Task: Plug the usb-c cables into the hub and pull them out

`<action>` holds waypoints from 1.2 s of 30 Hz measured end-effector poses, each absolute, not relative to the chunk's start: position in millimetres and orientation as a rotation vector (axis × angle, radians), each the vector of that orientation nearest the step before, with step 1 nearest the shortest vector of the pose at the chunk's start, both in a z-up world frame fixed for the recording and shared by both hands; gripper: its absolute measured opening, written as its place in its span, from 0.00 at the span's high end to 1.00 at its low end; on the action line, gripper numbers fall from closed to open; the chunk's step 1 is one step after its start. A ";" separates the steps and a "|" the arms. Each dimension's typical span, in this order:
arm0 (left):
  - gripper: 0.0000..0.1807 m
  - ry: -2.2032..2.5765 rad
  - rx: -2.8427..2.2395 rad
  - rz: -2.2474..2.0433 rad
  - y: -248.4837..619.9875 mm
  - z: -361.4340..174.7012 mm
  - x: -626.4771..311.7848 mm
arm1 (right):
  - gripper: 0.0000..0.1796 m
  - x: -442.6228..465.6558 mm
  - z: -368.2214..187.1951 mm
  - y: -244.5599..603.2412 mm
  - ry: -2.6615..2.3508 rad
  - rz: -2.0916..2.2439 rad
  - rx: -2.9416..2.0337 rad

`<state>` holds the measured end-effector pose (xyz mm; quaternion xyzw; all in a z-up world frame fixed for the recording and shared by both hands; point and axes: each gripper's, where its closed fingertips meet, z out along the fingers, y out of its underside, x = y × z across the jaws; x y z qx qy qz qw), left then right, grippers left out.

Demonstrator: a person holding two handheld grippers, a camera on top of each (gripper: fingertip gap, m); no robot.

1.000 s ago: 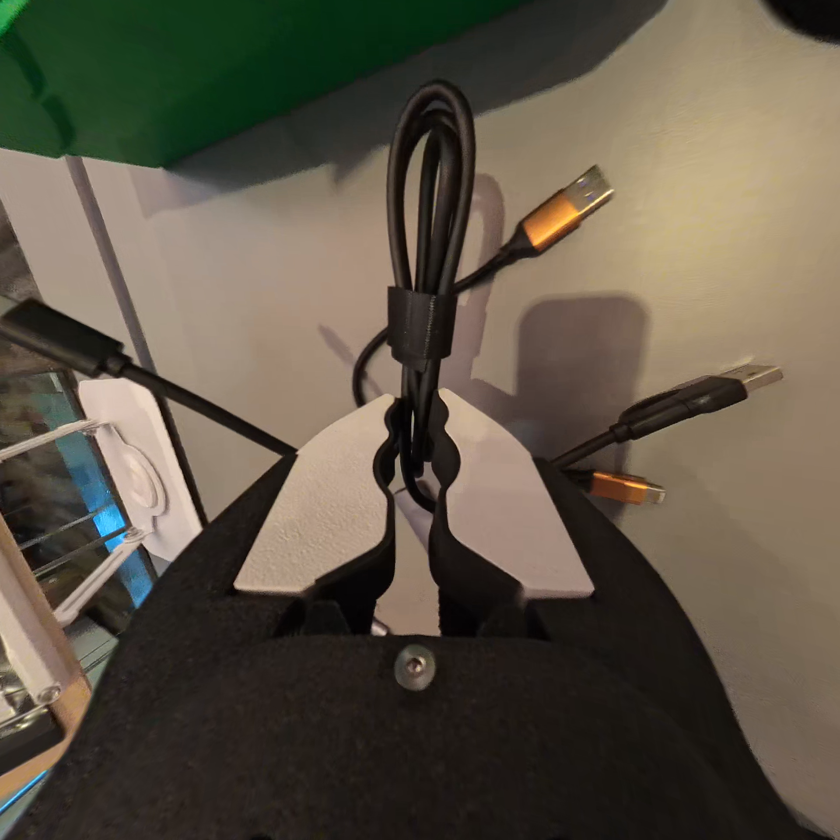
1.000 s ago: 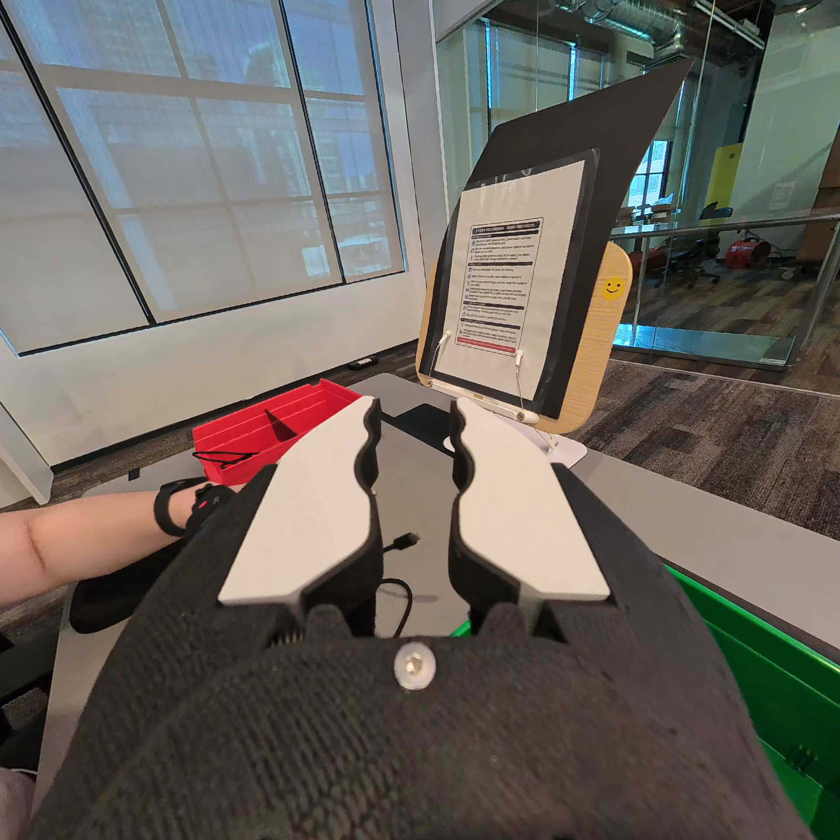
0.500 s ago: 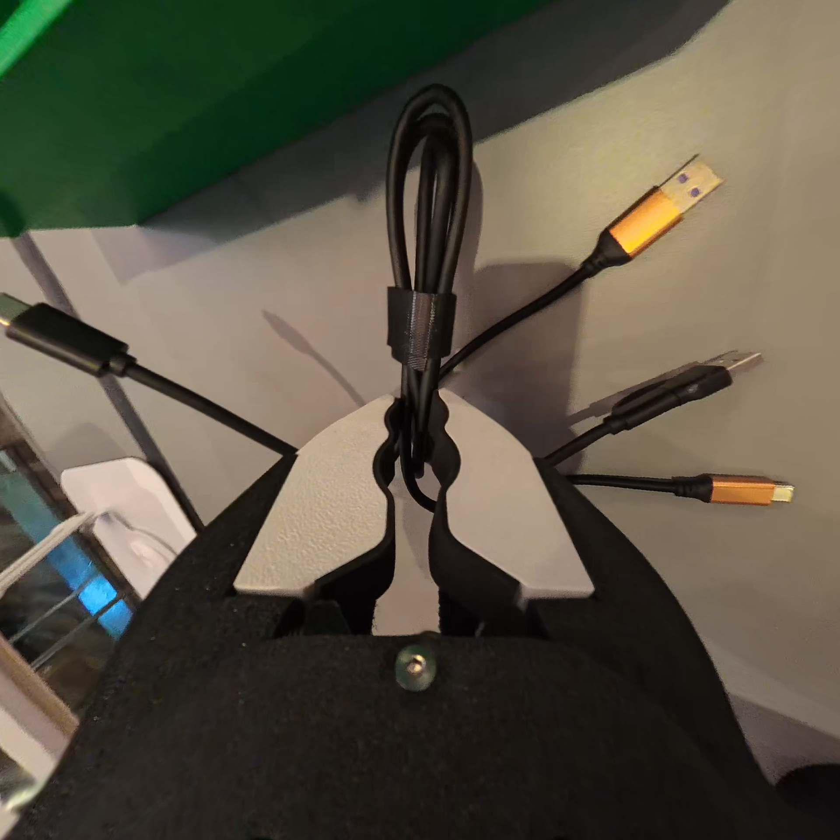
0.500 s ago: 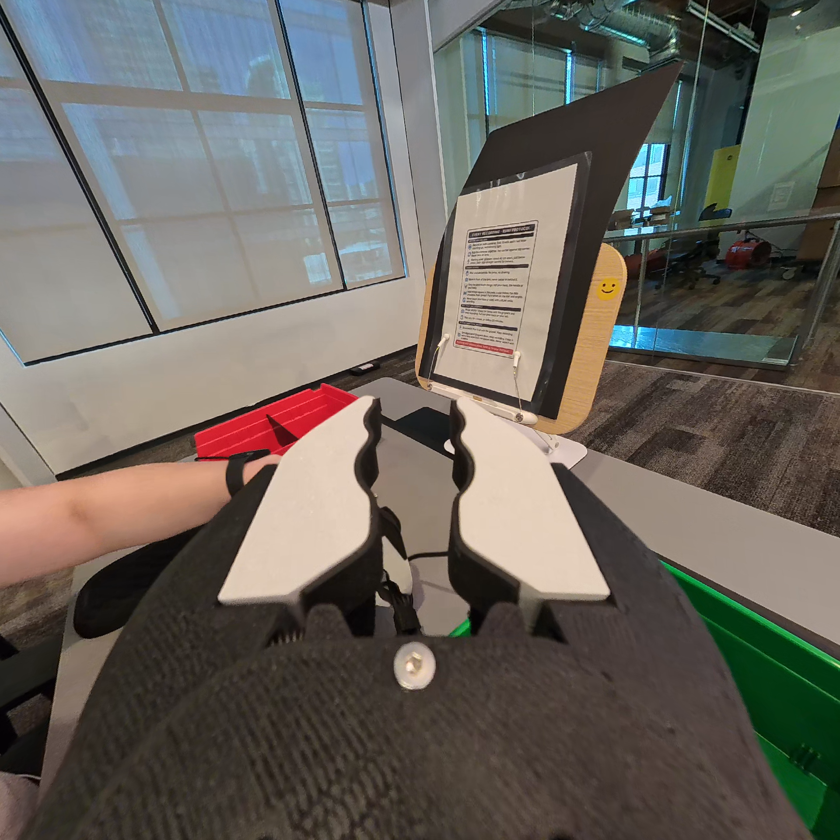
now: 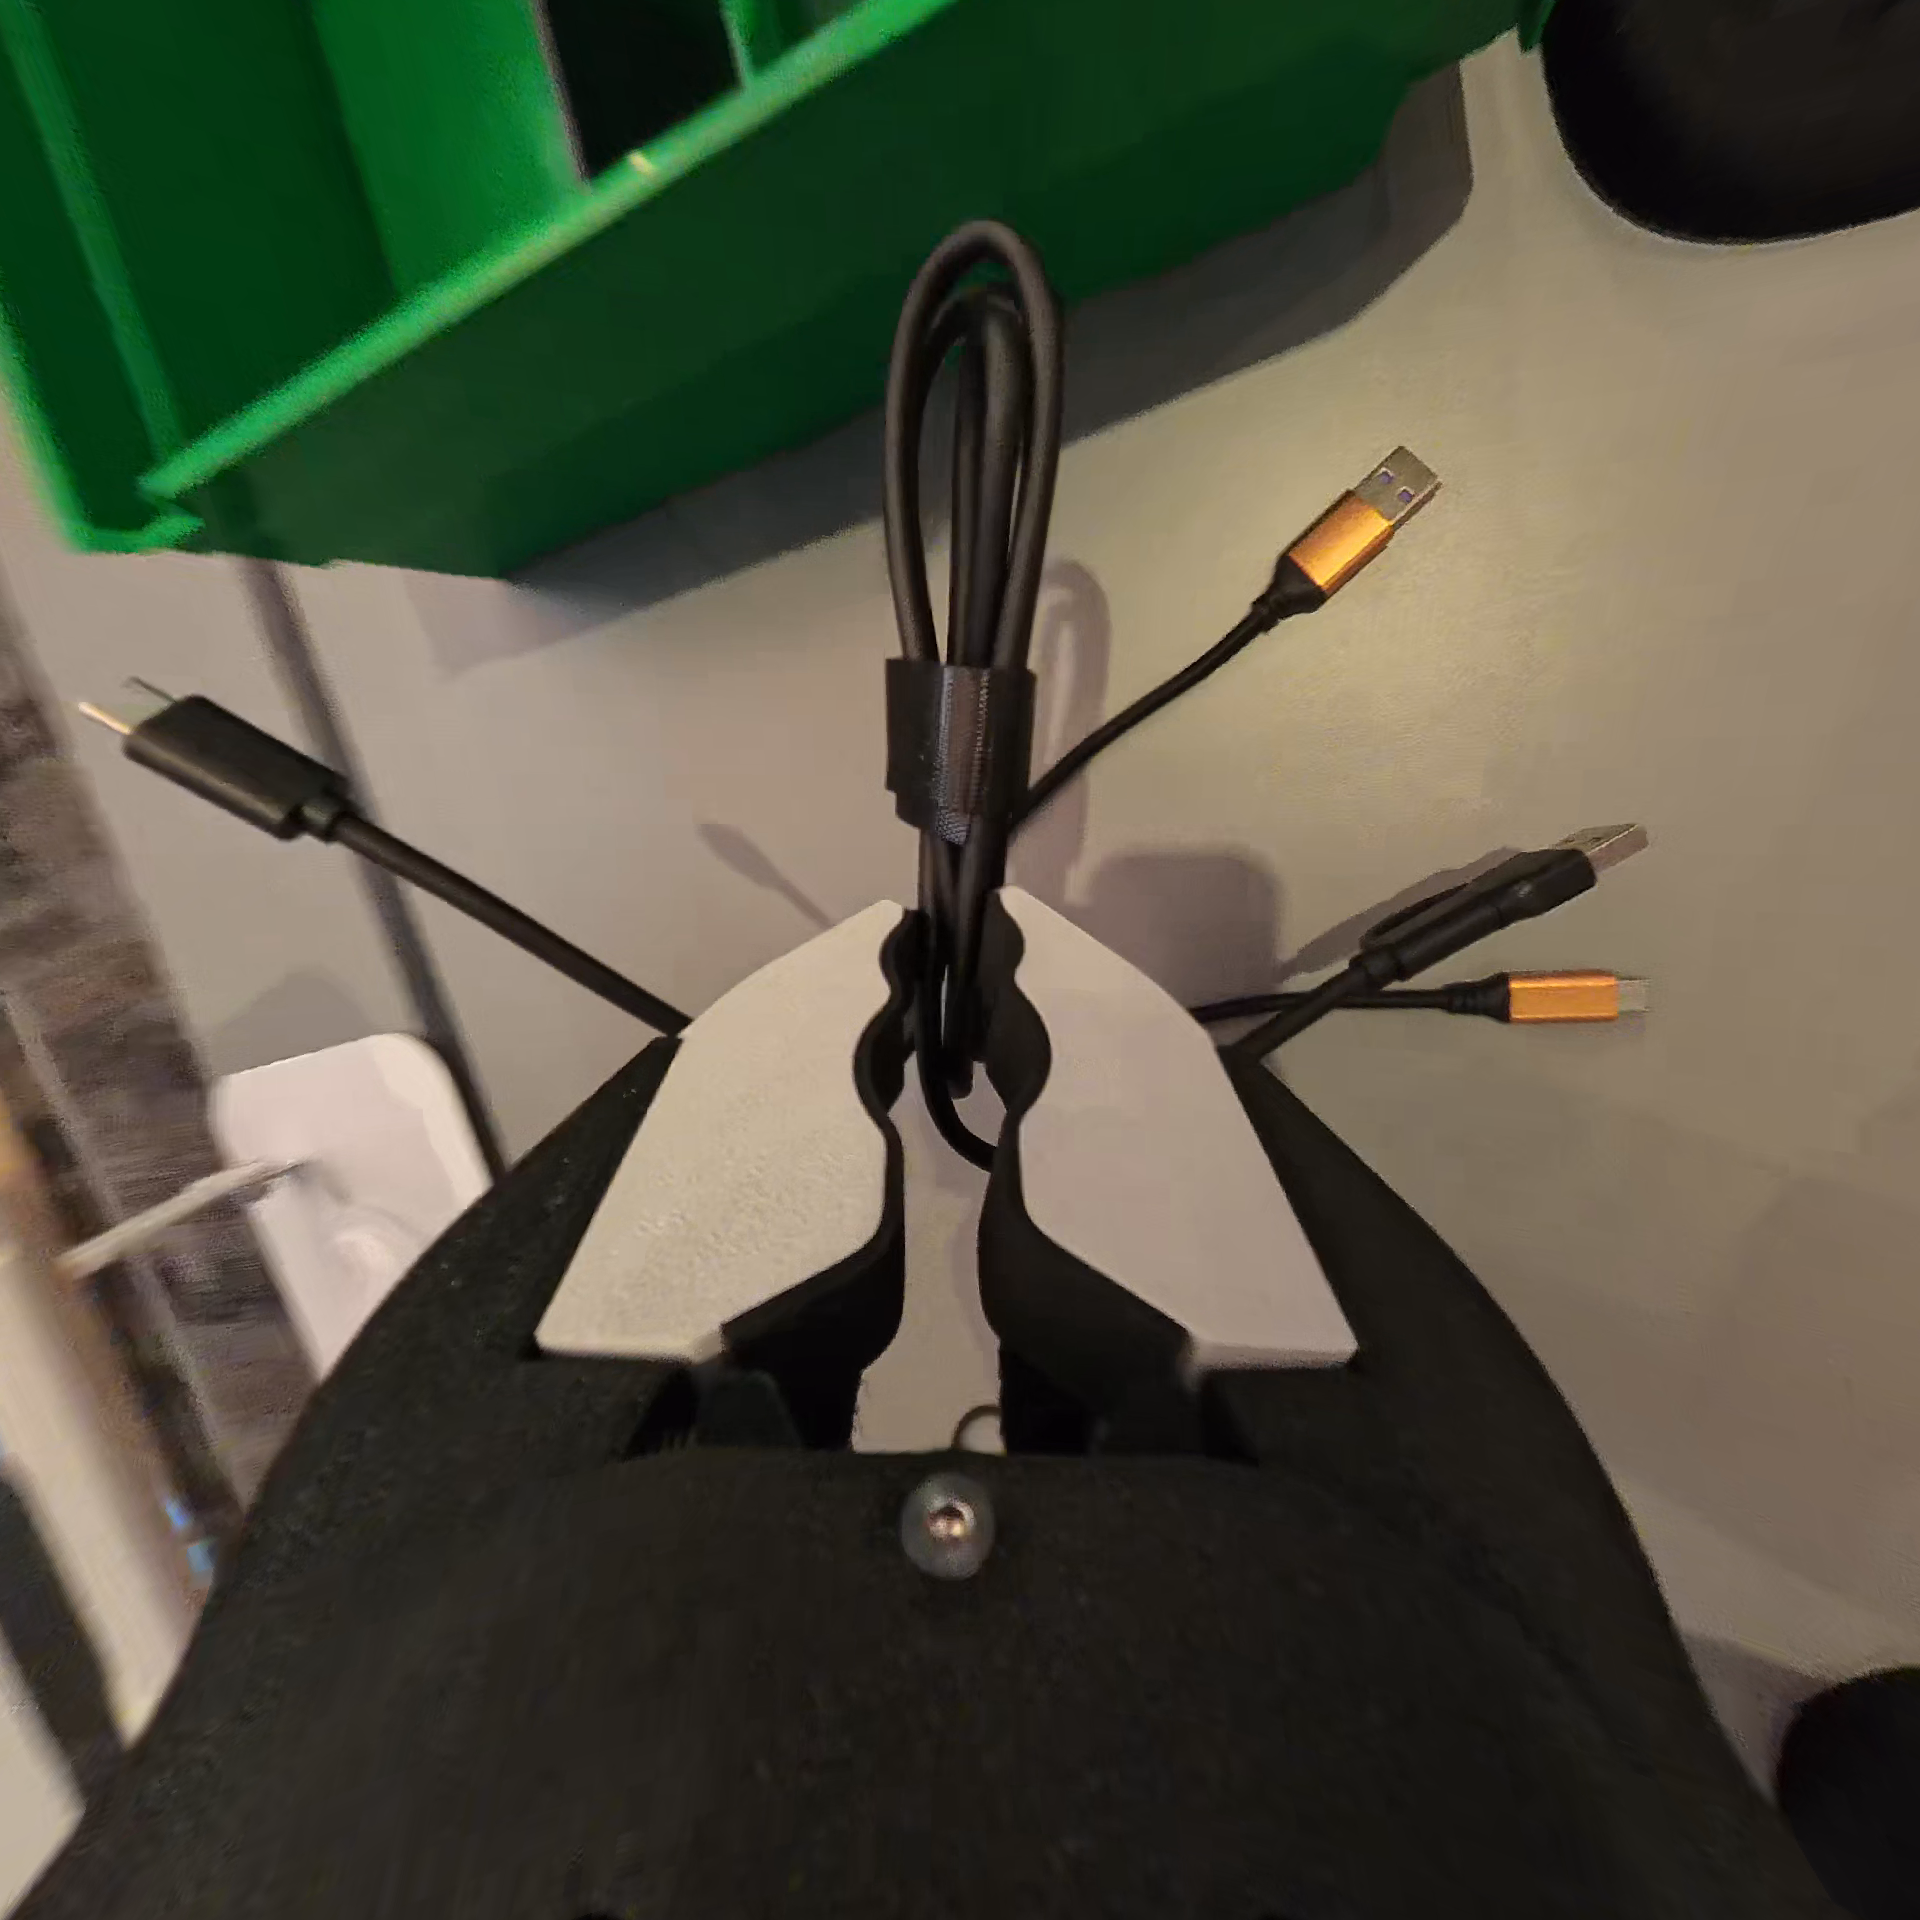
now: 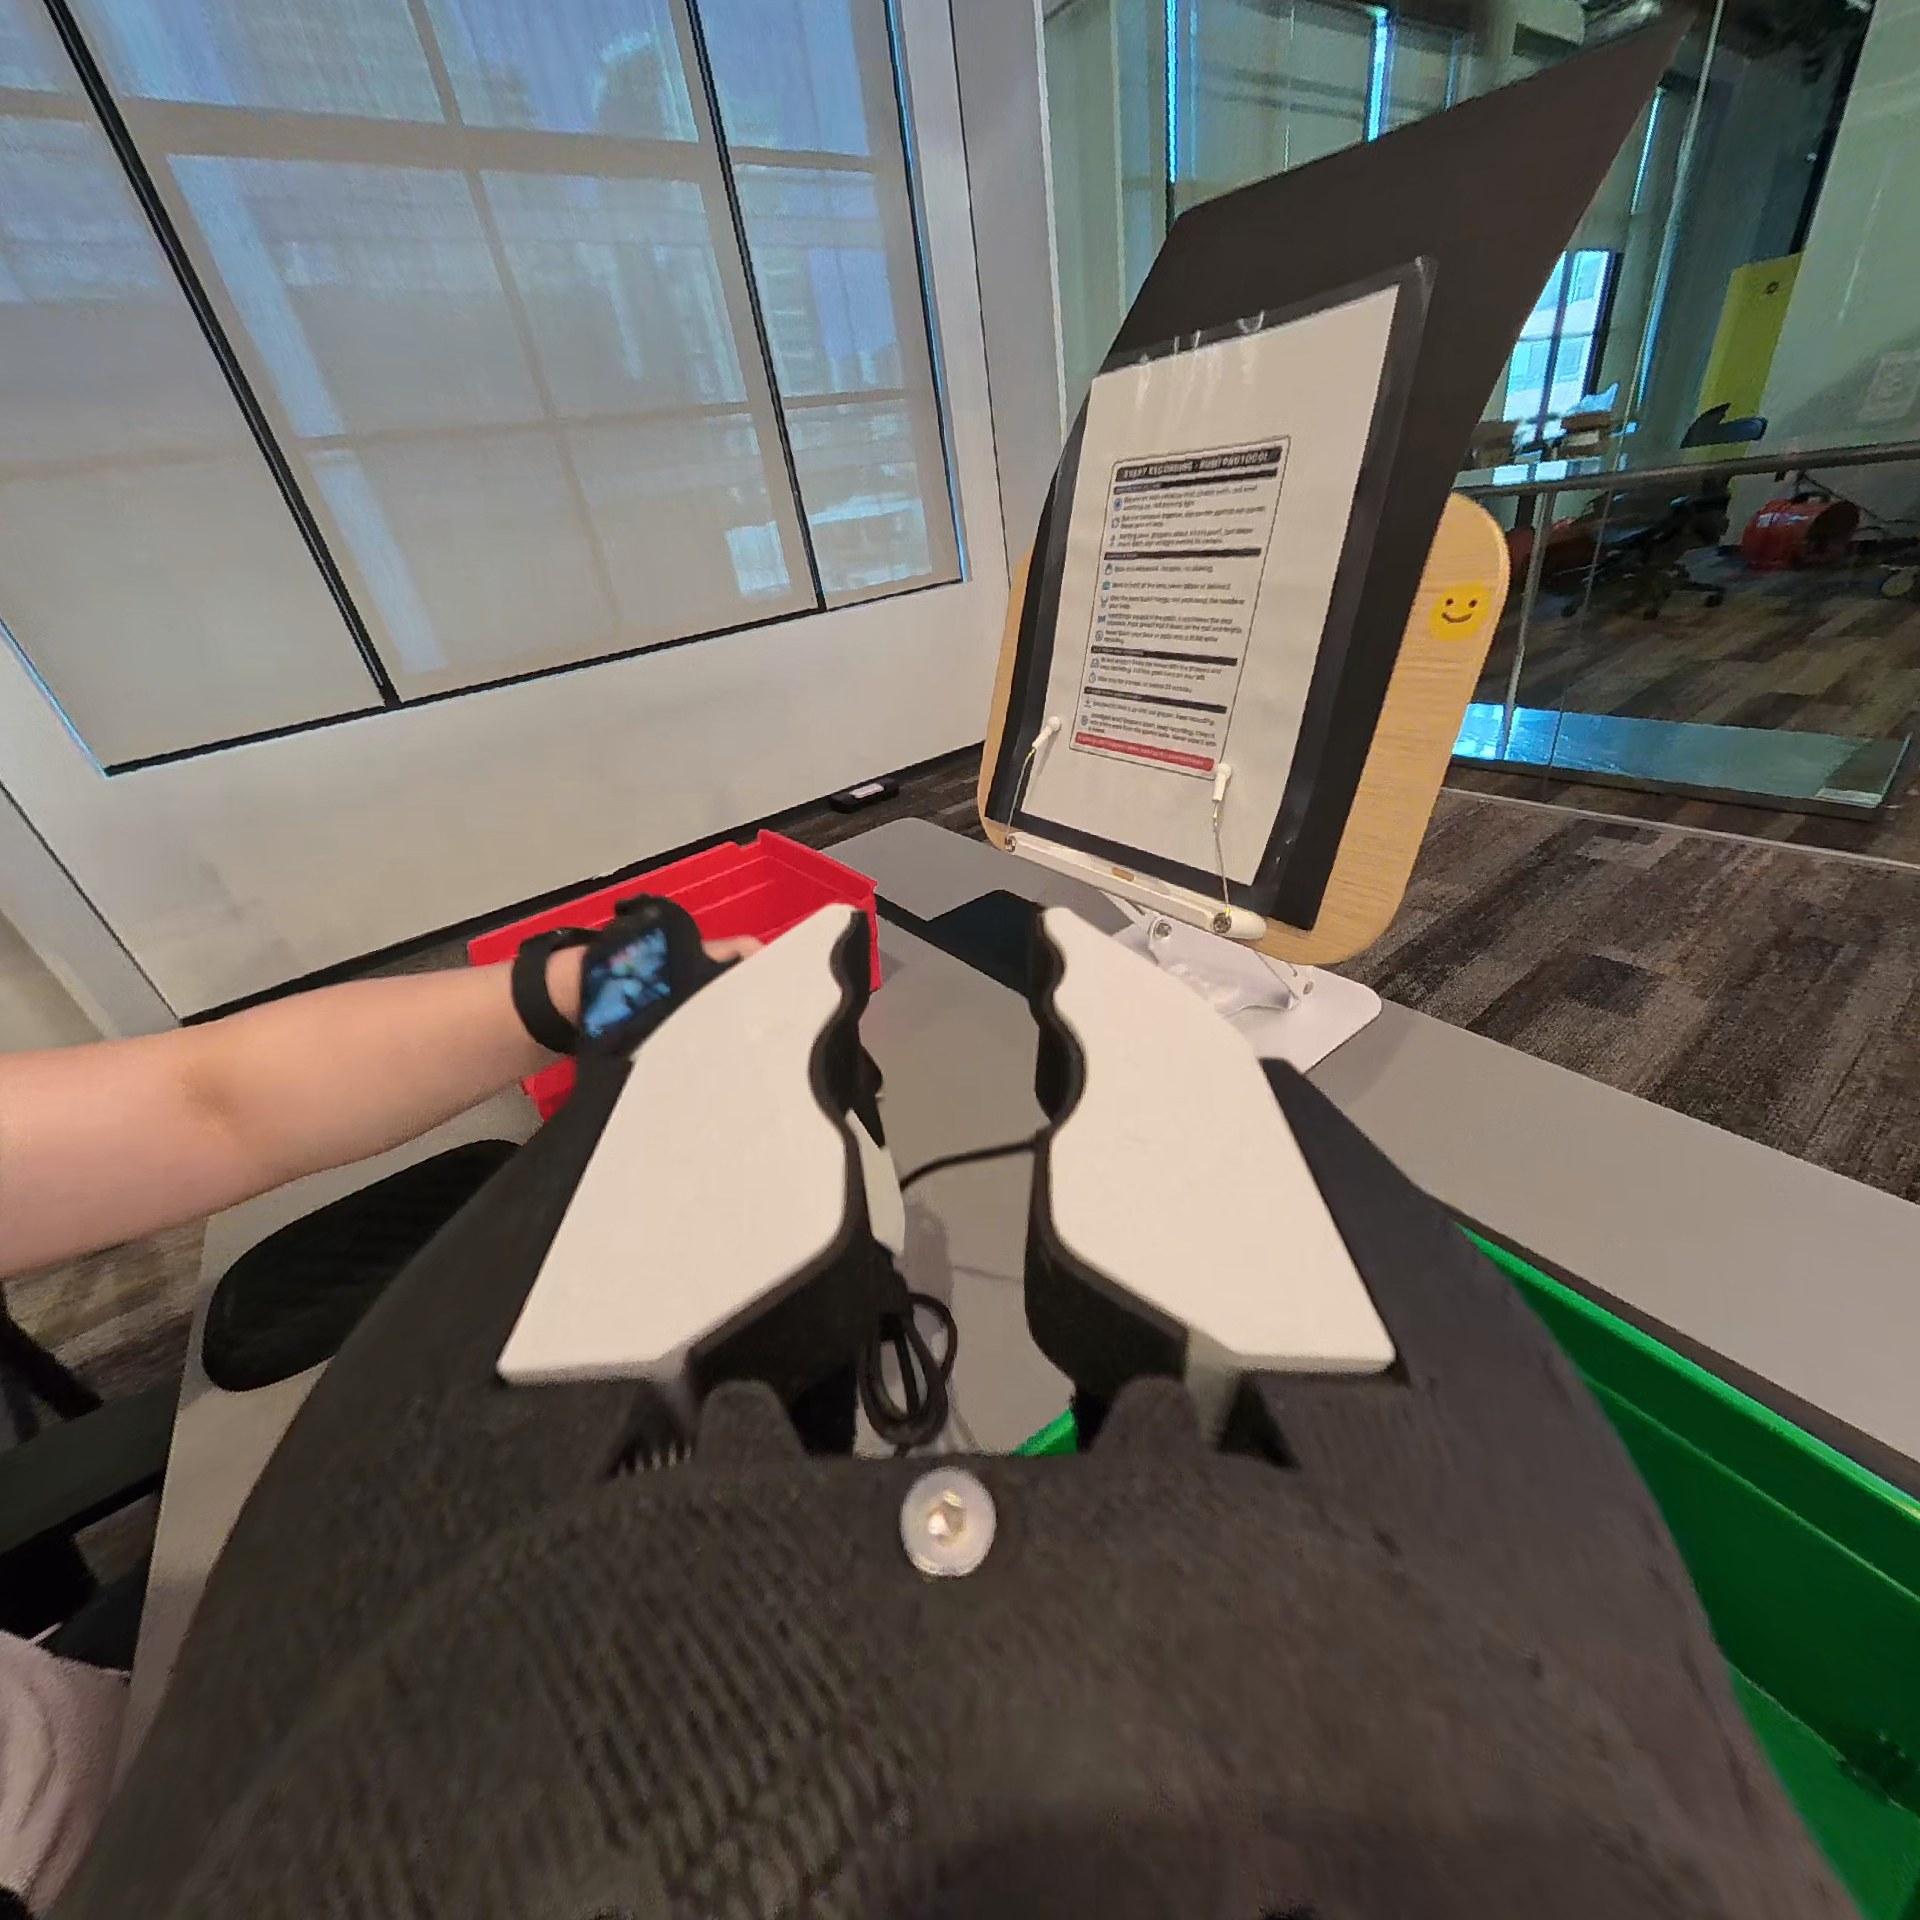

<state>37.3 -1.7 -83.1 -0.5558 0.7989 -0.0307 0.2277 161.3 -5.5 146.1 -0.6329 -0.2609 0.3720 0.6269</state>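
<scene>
black cable bundle [image 5: 971, 644] pinched in the left claw [image 5: 951, 940]

Bundle of thin black rubbery cables [image 5: 971, 582], looped and cinched by a black fabric strap [image 5: 956, 748], pinched upright above the grey tabletop. Fanning from it: black USB-C plug [image 5: 223, 764] toward 10 o'clock, orange-sleeved USB-A plug [image 5: 1356, 530] toward 1, black USB-A plug [image 5: 1507, 894] and orange-sleeved small plug [image 5: 1564, 1000] toward 3.
</scene>
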 end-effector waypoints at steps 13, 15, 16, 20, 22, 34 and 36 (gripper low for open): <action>0.95 2.220 -1.588 -0.250 -57.8 36.7 -4.4 | 0.82 67.5 118.5 -8.6 -1.181 0.080 -1.067; 0.95 2.242 -1.675 -0.332 -63.0 50.1 -10.1 | 0.82 47.6 120.3 -10.9 -1.215 -0.062 -0.958; 0.95 2.252 -1.713 -0.375 -65.8 55.4 -12.3 | 0.81 38.9 120.5 -11.4 -1.222 -0.090 -0.932; 0.95 2.339 -1.833 -0.419 -75.7 58.7 -25.0 | 0.77 17.9 109.4 -5.4 -1.272 -0.172 -0.913; 0.95 2.387 -1.811 -0.387 -79.1 56.0 -29.1 | 0.77 14.8 97.6 -0.2 -1.315 -0.183 -0.945; 0.95 2.528 -1.814 -0.293 -93.9 49.7 -36.8 | 0.88 5.8 60.0 2.7 -1.513 -0.211 -1.070; 0.95 2.518 -1.815 -0.295 -93.3 50.5 -34.5 | 0.91 9.2 57.5 6.9 -1.522 -0.271 -1.088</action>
